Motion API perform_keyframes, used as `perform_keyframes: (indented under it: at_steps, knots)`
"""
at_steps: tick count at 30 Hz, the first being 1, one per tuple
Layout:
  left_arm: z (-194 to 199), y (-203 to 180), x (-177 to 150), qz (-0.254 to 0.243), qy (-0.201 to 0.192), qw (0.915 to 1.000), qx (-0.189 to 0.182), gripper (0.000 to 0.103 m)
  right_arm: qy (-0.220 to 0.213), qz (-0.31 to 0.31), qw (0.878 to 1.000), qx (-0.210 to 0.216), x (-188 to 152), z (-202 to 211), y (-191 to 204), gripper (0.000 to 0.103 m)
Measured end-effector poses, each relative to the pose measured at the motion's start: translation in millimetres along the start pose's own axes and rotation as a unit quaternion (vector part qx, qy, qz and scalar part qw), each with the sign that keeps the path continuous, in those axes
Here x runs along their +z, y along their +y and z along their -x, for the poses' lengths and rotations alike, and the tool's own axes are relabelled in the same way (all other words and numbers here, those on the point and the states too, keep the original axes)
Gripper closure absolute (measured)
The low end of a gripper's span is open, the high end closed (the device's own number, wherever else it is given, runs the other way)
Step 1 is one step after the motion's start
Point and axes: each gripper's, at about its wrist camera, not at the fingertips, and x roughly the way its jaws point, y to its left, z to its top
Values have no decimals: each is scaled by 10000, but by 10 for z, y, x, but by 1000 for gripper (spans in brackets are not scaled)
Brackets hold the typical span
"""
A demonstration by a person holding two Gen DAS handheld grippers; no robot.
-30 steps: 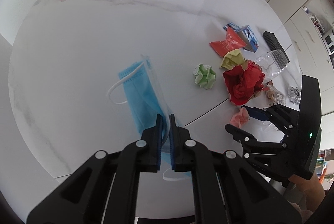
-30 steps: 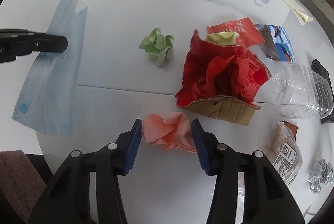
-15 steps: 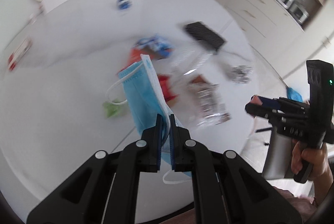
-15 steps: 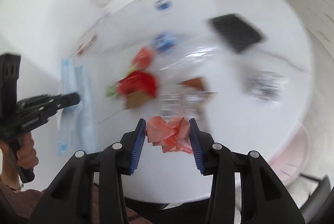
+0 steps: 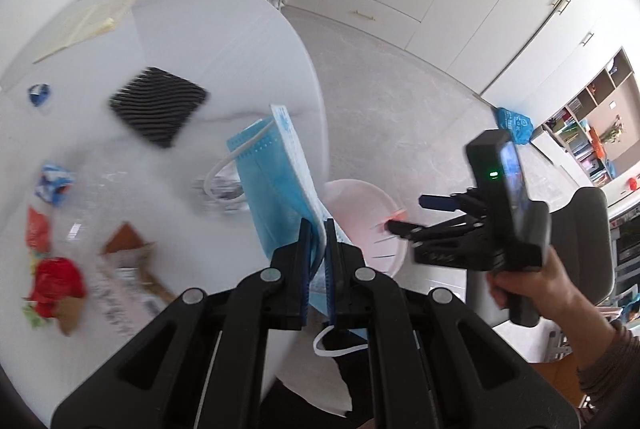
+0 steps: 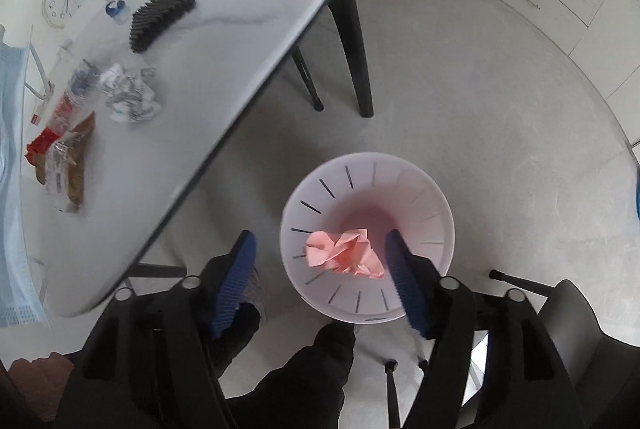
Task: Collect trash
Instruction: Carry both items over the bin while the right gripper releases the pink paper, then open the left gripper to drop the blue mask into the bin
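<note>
In the left wrist view my left gripper (image 5: 318,241) is shut on the lower edge of a blue face mask (image 5: 276,181), which hangs over the edge of the white table (image 5: 200,49). A white slotted bin (image 6: 320,173) stands on the floor beside the table. My right gripper (image 6: 320,241) points down over it, and its jaws are opening. A crumpled pink paper ball (image 6: 344,253) lies between them over the bin's mouth, loose from the left pad and close against the right one. The same gripper (image 5: 406,214) shows in the left wrist view, held by a hand above the bin (image 5: 360,201).
On the table lie a black ridged pad (image 6: 160,13), crumpled foil paper (image 6: 128,97), a clear bottle (image 6: 76,89), a brown snack wrapper (image 6: 68,165) and red paper (image 5: 56,281). Black table legs (image 6: 356,45) stand on the grey floor. Cabinets line the far wall.
Both grippers swung from over the table to its edge and the floor bin. The right jaws widened and let go of the pink ball. The left gripper kept hold of the mask.
</note>
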Motion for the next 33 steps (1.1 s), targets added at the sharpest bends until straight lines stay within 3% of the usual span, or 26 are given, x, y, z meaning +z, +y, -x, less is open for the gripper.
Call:
perform_keyframes:
  at_steps: [4, 12, 14, 16, 18, 22, 28, 33]
  knots:
    - [-367, -371, 106, 171, 222, 9996, -16, 97, -40, 76, 9999, -67, 1, 101, -298, 11]
    - [-936, -768, 175, 479, 551, 9973, -81, 95, -438, 137, 9979, -452, 55, 575, -843, 2]
    - [-1042, -816, 182, 513, 648, 9965, -130, 85, -511, 133, 9978, -412, 71, 644, -895, 2]
    - [-1128, -846, 188, 604, 672, 9959, -52, 48, -585, 139, 9975, -360, 78, 698, -962, 2]
    - [-1154, -874, 195, 667, 602, 9959, 76, 39, -610, 155, 9975, -333, 95, 718, -996, 2]
    - [-1165, -913, 223, 808, 583, 9950, 74, 29, -575, 150, 9980, -216, 135, 711, -1045, 2]
    - [-878, -645, 220, 1196, 235, 9920, 326, 22, -564, 410, 9975, -121, 296, 712, -875, 2]
    - [-334, -226, 128, 1917, -301, 9772, 863, 13, -646, 1037, 9923, 199, 633, 736, -380, 2]
